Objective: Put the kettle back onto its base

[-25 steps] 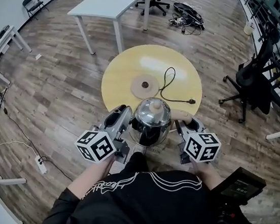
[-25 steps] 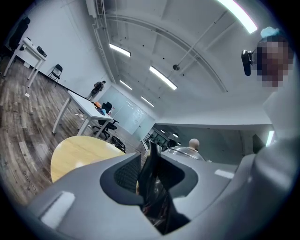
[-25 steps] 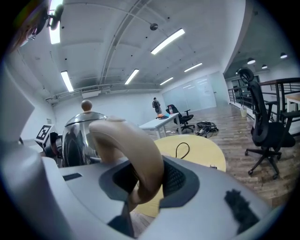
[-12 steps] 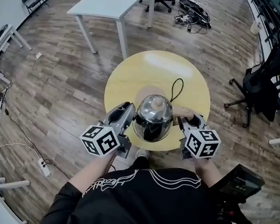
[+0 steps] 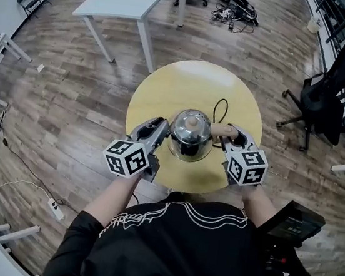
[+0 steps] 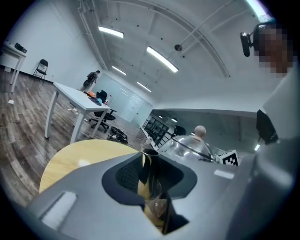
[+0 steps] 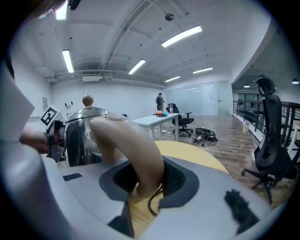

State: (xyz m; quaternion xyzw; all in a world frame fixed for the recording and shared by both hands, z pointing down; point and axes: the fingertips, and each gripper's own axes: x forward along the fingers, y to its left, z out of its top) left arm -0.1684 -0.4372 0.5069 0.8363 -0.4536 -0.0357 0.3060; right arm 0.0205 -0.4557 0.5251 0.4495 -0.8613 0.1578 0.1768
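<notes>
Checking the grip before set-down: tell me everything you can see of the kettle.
The kettle is a shiny steel dome, upright over the round yellow table, with a beige lid knob and a curved beige handle. The right gripper is shut on that handle; the left gripper, whose jaws have just been closing, pinches its dark spout.

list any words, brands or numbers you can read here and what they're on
No readable text anywhere.
The marker cubes: only black-and-white square patterns, no letters.
The kettle: no label visible.
The dark device at lower right: anything on it is too small to read.
</notes>
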